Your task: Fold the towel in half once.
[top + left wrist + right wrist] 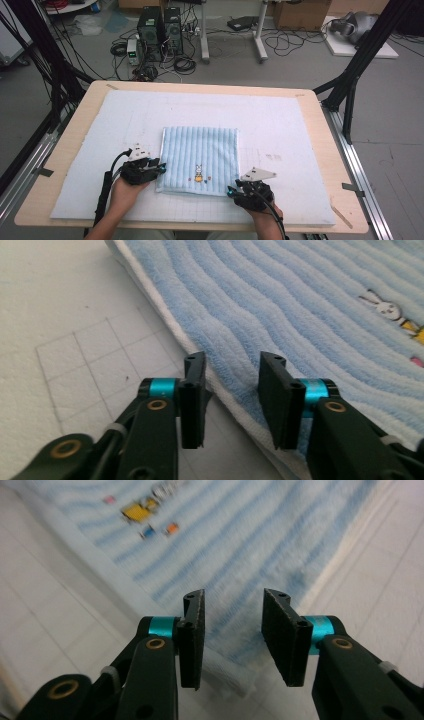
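Blue towel (200, 160) lies flat at centre frame of the high view on the white mat (280, 125). Left gripper (232, 385): jaws apart, straddling the towel's white hem. Right gripper (234, 630): jaws apart over the near corner, nothing pinched.

Risk: the jaws may close on one layer only, or drag the mat. The towel is soft ribbed terry, rectangular, with a small embroidered rabbit (199, 172).

Pale blue ribbed-striped towel (200, 159) with rabbit motif, white gridded mat (280, 125)
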{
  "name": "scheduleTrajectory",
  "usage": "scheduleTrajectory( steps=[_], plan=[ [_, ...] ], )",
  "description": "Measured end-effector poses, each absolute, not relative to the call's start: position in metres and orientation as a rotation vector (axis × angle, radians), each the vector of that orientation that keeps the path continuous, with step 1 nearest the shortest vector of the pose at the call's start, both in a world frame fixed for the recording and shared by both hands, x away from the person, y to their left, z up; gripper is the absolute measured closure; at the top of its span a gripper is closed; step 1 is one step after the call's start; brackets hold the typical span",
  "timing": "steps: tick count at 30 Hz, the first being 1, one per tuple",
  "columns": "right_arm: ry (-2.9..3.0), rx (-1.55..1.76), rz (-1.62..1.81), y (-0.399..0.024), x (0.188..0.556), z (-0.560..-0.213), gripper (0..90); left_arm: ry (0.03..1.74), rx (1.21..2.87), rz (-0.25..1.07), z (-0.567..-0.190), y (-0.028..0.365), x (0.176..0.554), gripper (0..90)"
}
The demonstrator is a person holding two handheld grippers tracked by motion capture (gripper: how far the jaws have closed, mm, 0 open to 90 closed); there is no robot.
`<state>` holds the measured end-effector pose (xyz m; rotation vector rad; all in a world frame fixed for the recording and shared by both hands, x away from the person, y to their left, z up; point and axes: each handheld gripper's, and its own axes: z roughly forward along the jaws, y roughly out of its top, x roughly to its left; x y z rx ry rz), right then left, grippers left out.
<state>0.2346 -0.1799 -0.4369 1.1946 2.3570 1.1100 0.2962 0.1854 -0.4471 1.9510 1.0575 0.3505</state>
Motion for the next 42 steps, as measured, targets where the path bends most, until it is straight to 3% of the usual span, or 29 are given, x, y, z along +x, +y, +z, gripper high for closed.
scheduleTrajectory(
  steps=[7, 10, 16, 24, 26, 28, 30, 37, 39, 42],
  plan=[
    [2.294, 1.203, 1.152, -0.175, 0.24, -0.433, 57.7, 0.887, 1.848, 0.158, -0.439, 0.192, 0.277, 63.0],
    [2.287, 1.202, 1.159, -0.175, 0.241, -0.433, 57.1, 0.856, 1.879, 0.142, -0.441, 0.19, 0.272, 65.0],
    [2.313, 1.192, 1.132, -0.173, 0.241, -0.435, 56.4, 0.872, 2.025, 0.236, -0.45, 0.183, 0.267, 65.0],
    [2.362, 1.185, 1.051, -0.171, 0.24, -0.441, 55.3, 0.865, 2.059, 0.312, -0.449, 0.181, 0.259, 65.5],
    [2.352, 1.199, 1.083, -0.174, 0.241, -0.439, 59.6, 0.875, 2.048, 0.299, -0.448, 0.182, 0.261, 62.3],
    [2.333, 1.214, 1.166, -0.179, 0.243, -0.436, 73.4, 0.893, 2.015, 0.284, -0.447, 0.184, 0.265, 59.0],
    [2.305, 1.213, 1.167, -0.182, 0.249, -0.434, 76.9, 0.91, 1.977, 0.272, -0.446, 0.186, 0.272, 57.5],
    [2.228, 1.285, 1.177, -0.186, 0.29, -0.43, 70.6, 0.897, 1.888, 0.311, -0.431, 0.192, 0.301, 56.4],
    [2.228, 1.291, 1.169, -0.185, 0.305, -0.429, 80.3, 0.9, 1.863, 0.317, -0.43, 0.193, 0.313, 56.6],
    [2.23, 1.247, 1.093, -0.181, 0.328, -0.431, 82.2, 0.918, 1.84, 0.325, -0.43, 0.192, 0.33, 59.6]
  ],
)
